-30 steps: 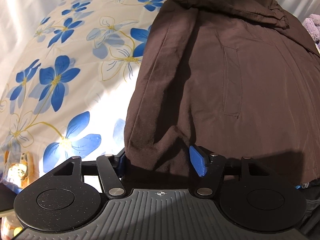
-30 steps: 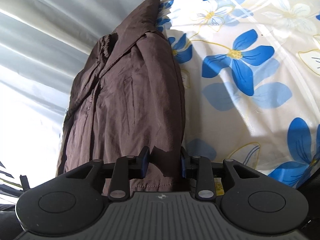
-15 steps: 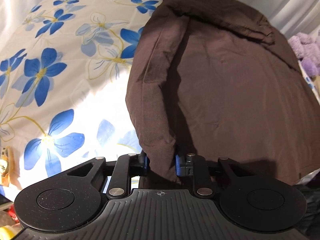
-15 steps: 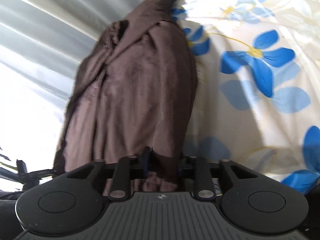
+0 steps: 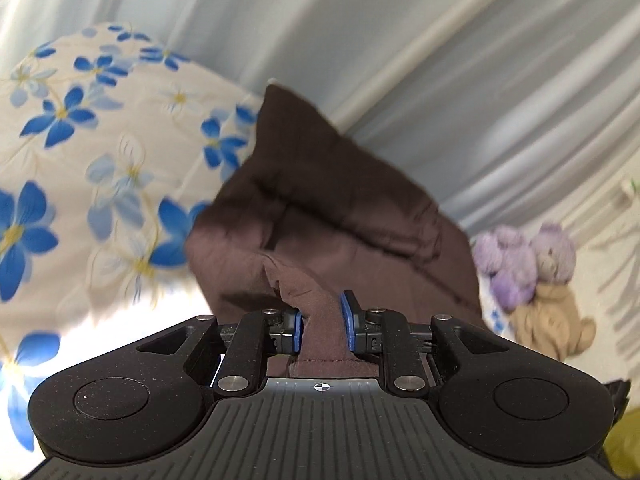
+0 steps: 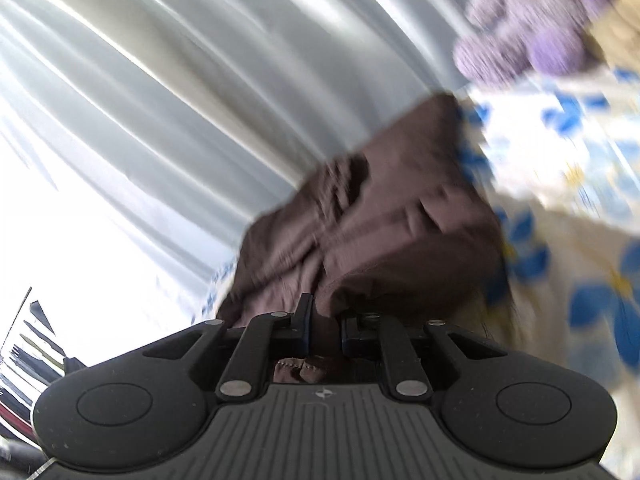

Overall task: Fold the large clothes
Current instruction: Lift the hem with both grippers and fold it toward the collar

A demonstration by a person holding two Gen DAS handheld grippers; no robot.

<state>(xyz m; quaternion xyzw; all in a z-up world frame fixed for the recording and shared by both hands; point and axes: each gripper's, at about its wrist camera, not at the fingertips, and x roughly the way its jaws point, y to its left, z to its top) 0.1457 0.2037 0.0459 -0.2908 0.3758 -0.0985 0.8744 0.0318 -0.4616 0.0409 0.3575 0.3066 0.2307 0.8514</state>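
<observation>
Both tools have just closed on the brown garment [image 5: 332,216] — left tool [image 5: 323,322] and right tool [image 6: 323,326] each pinching its near hem, lifted off the floral bed [image 5: 100,152] — ready to fold.

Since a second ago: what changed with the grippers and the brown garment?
Both grippers closed on the near hem of the brown garment: the left gripper from wide open, the right gripper from half open, its jaws still closing recently. Both then lifted it, bunching the cloth off the floral sheet. Unchanged: the sheet, curtain and plush toys.
</observation>
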